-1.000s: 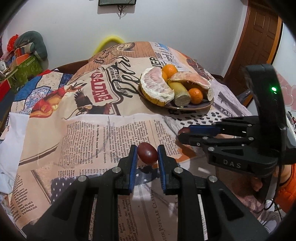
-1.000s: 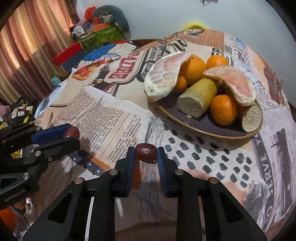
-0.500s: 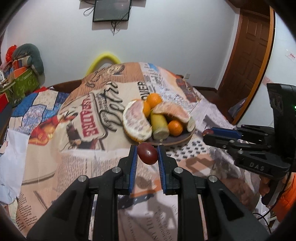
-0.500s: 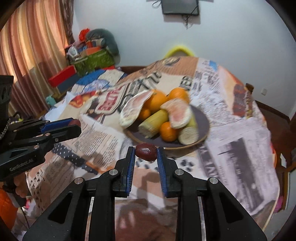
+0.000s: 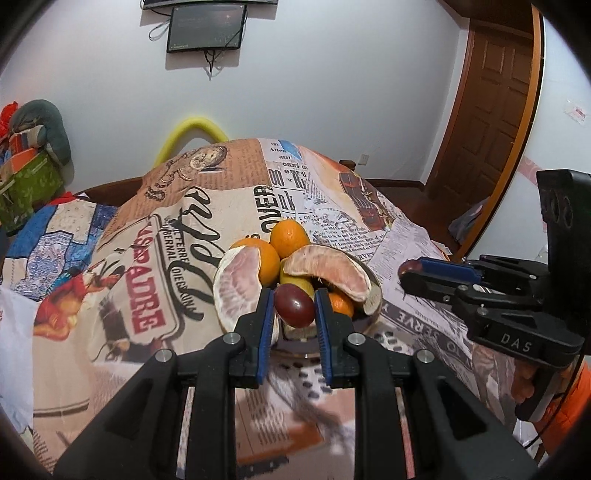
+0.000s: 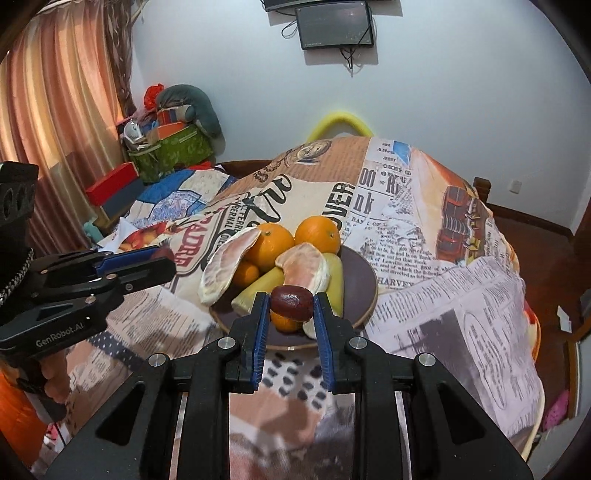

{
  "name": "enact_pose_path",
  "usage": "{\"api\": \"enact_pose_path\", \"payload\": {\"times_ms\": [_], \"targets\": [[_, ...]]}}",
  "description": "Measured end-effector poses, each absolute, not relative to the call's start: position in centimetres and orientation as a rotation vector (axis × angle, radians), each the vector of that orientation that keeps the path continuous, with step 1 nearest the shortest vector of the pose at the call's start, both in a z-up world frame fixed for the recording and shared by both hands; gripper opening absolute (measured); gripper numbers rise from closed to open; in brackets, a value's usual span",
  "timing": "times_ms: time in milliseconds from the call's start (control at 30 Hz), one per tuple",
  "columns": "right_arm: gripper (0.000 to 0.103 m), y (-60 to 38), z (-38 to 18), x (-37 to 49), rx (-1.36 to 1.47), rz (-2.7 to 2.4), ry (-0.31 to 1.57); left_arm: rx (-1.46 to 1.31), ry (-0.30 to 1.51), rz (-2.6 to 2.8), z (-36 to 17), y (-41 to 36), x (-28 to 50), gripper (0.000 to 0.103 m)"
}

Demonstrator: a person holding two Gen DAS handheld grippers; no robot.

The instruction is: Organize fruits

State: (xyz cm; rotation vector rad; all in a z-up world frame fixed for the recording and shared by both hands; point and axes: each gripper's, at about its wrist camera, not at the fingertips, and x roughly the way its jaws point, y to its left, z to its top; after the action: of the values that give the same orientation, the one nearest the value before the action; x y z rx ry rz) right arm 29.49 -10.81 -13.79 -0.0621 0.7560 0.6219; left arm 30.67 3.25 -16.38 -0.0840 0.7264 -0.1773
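My left gripper (image 5: 293,308) is shut on a small dark red fruit (image 5: 294,305), held in the air in front of the plate (image 5: 373,308). My right gripper (image 6: 290,303) is shut on a second dark red fruit (image 6: 291,302), also raised near the plate (image 6: 364,280). The brown plate holds oranges (image 6: 317,233), pomelo pieces (image 6: 225,266) and pale yellow-green chunks (image 6: 258,293). In the left wrist view the right gripper (image 5: 410,268) comes in from the right; in the right wrist view the left gripper (image 6: 162,258) comes in from the left.
A newspaper-print cloth (image 5: 207,206) covers the round table. A yellow chair back (image 5: 192,127) stands behind it. Boxes and cushions (image 6: 173,129) pile up at the left by a curtain (image 6: 55,110). A wooden door (image 5: 487,96) is at the right, a screen (image 6: 334,24) on the wall.
Both grippers have risen and moved toward the plate, each keeping its red fruit. The views tilted up, so more wall, the screen and the door show now.
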Motion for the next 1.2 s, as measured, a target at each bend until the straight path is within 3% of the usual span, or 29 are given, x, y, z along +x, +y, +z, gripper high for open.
{"api": "enact_pose_path", "payload": {"times_ms": [533, 633, 800, 1200], "targets": [[0.022, -7.7, -16.4, 33.9, -0.093, 0.700, 0.802, -0.106, 0.807, -0.191, -19.6, 4.2, 36.4, 0.021], [0.023, -7.4, -16.7, 34.0, -0.105, 0.707, 0.814, -0.127, 0.833, -0.207, -20.1, 4.4, 36.8, 0.026], [0.036, -7.6, -16.4, 34.1, -0.111, 0.700, 0.798, -0.140, 0.832, -0.194, -20.1, 4.7, 36.7, 0.029], [0.036, -10.6, -11.7, 30.9, -0.026, 0.655, 0.687, -0.068, 0.649, -0.112, -13.1, 3.8, 30.5, 0.029]]}}
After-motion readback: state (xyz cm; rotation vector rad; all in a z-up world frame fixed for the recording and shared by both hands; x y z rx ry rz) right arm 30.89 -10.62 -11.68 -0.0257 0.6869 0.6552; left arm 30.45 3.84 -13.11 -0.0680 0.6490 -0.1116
